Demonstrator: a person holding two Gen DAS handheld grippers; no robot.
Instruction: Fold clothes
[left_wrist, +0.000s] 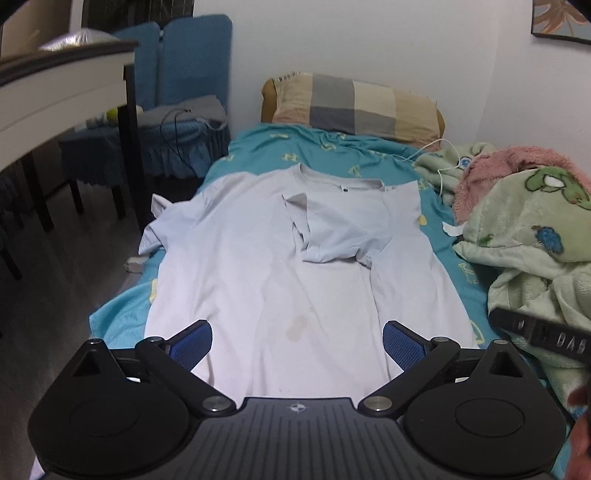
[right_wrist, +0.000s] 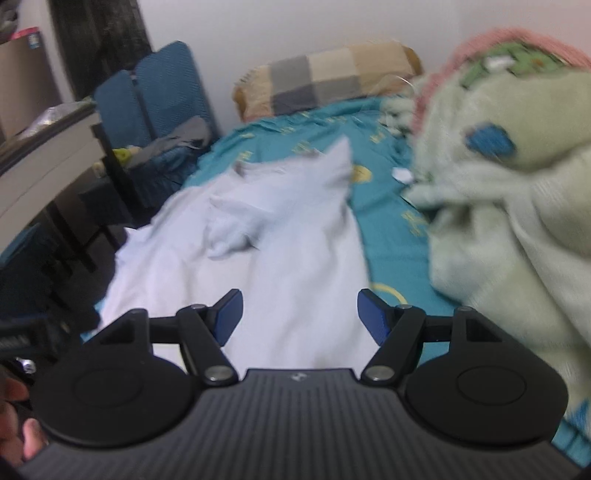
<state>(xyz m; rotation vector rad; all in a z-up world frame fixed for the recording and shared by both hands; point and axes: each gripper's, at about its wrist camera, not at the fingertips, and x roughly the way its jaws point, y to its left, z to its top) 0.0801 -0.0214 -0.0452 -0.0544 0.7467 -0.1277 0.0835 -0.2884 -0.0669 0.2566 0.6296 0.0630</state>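
From the left wrist camera, the left gripper (left_wrist: 297, 341) hangs over the lower hem of a pale T-shirt (left_wrist: 258, 266), its 2 blue-padded fingers (left_wrist: 192, 341) spread wide with nothing between them. The shirt lies collar-away on a teal bedsheet (left_wrist: 258, 142), its right sleeve (left_wrist: 332, 229) folded in across the chest (a faint stain shows near the hem). A checked pillow (left_wrist: 354, 105) sits at the head; a green fleece blanket (left_wrist: 535, 236) is heaped along the right.

From the right wrist camera, blurred, the right gripper (right_wrist: 300, 315) is likewise spread apart and empty above the shirt's right lower part, the blanket just beside it.
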